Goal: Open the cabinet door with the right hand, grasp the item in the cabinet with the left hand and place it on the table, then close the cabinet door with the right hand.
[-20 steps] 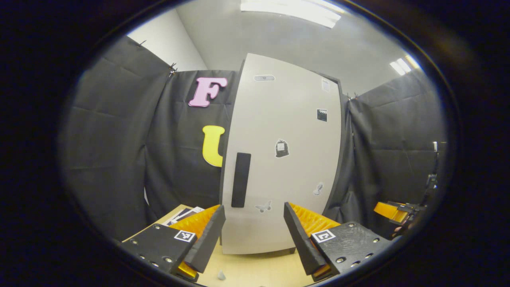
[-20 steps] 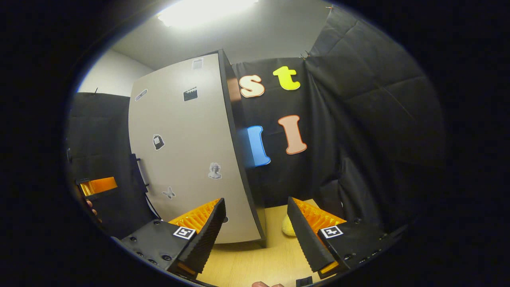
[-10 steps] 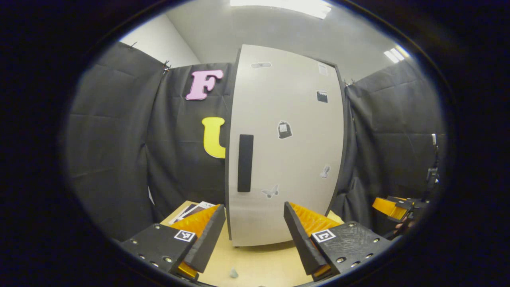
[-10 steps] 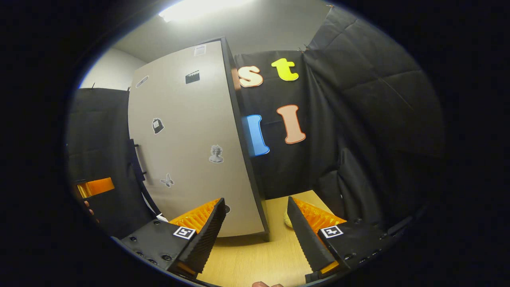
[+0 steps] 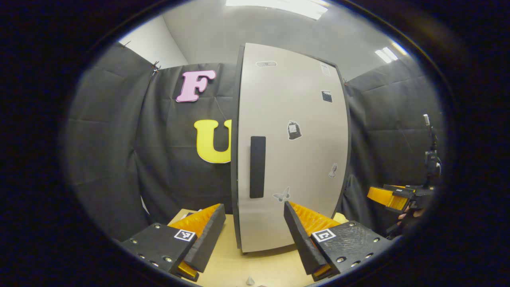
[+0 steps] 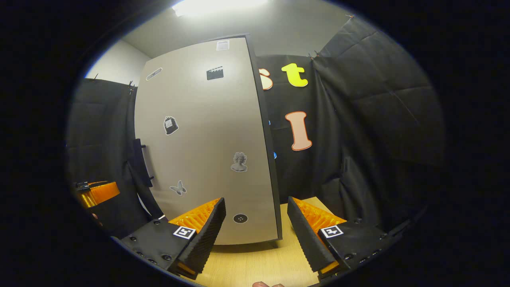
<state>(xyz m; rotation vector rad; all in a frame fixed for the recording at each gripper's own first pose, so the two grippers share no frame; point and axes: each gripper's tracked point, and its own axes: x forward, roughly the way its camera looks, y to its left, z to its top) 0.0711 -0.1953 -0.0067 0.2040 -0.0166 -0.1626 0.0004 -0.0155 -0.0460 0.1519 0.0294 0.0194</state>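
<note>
- The tall cabinet door (image 5: 295, 151) stands shut straight ahead of the left gripper (image 5: 254, 235), blocking any reach inside.
- Its dark handle (image 5: 257, 166) sits near the door's left edge, with nothing in front of it.
- Bare table (image 5: 259, 267) lies between the spread fingers and the door.
- From the right gripper (image 6: 255, 233), open table (image 6: 255, 267) runs up to the door (image 6: 207, 139); booth cloth (image 6: 358, 131) closes the right side.

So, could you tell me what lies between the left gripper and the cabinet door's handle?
In the left gripper view, only bare table and the door's lower panel separate the open left gripper from the handle.
</note>
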